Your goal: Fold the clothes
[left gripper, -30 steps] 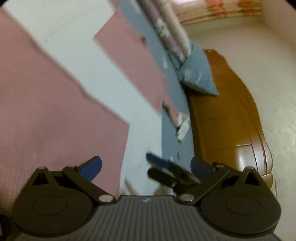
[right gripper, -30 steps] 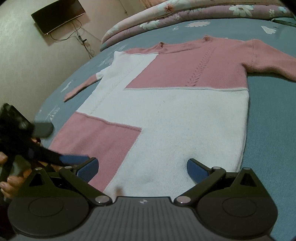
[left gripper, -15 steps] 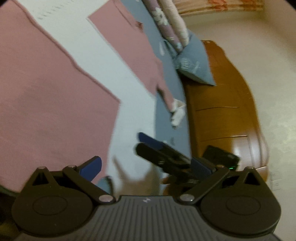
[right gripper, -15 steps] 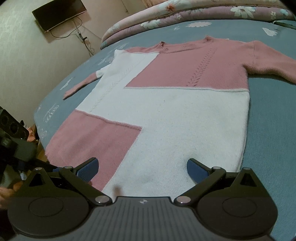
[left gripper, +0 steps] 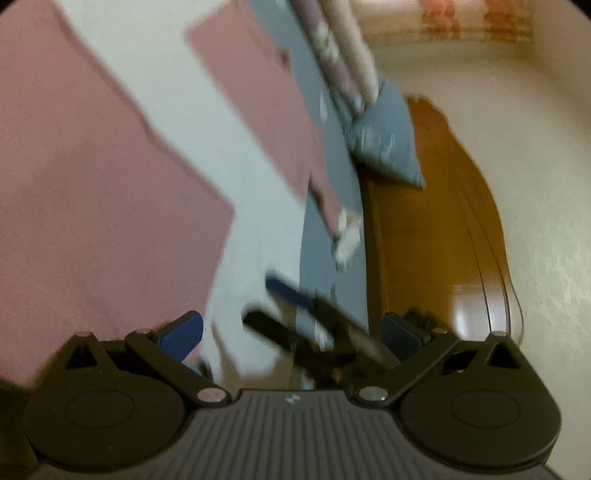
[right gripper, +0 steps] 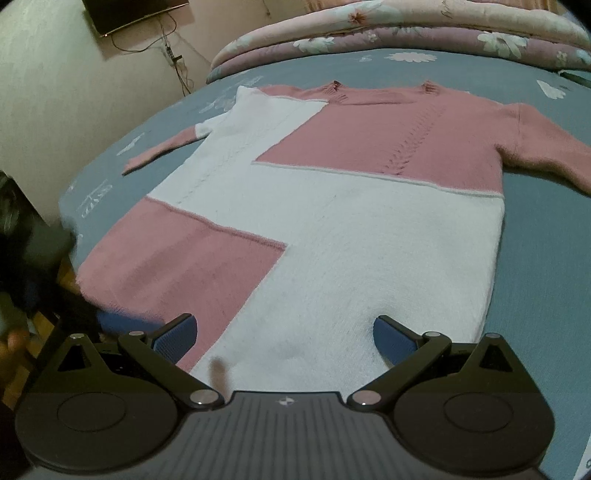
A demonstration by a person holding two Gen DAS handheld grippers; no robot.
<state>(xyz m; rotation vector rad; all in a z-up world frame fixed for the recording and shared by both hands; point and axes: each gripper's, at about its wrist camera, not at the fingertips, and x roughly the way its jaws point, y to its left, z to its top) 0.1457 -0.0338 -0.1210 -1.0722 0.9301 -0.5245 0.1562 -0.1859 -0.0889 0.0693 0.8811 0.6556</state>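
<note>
Blue-grey bedding [right gripper: 546, 258] with a pale flower print covers the bed on which we work, and the pink-and-white sweater [right gripper: 332, 229] lies flat across it, front up, neck at the far end and hem at the near edge. Its two sleeves stretch out to the left and right onto the bedding. Our right gripper [right gripper: 284, 334] hangs just above the white part of the hem, its blue-padded fingers [right gripper: 391, 336] spread wide with nothing between them. Our left gripper [left gripper: 291, 330] sits over the near left corner of the sweater, above the pink panel, fingers likewise wide apart and empty; its view is blurred, and through it we see the right gripper crossing over the white knit. At the far end of the bed lies a rolled floral quilt [right gripper: 424, 33]. On the left wall hangs a dark screen [right gripper: 129, 11] with cables trailing below it. Beside the bed we see a glossy wooden bed frame [left gripper: 436, 236] and a blue-grey pillow [left gripper: 384, 144].
</note>
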